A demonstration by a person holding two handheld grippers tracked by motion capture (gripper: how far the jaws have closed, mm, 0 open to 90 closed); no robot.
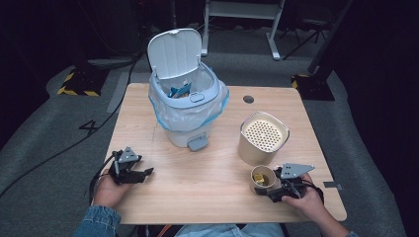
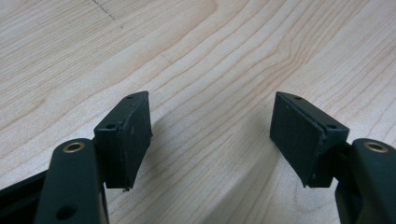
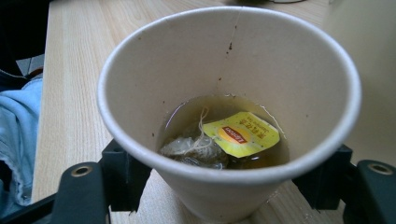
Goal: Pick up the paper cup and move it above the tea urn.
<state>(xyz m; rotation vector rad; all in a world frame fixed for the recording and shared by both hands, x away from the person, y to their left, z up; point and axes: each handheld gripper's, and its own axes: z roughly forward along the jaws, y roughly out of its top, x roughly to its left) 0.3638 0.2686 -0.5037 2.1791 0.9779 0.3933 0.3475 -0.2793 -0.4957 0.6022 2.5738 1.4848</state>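
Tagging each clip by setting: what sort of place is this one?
Probably a lab or studio set up for recording, not a home: a lone wooden table on grey carpet, dark surroundings, hazard-taped stand bases, cables on the floor. Props: a pedal bin and a paper cup with a used teabag.

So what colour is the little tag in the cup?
Yellow with a red logo; the tag shows best in the right gripper view.

Even overhead light on the table; surroundings dark. Soft shadows lie beneath and between the left gripper fingers. Cup rim nearest the fingers slightly blurred; no glare.
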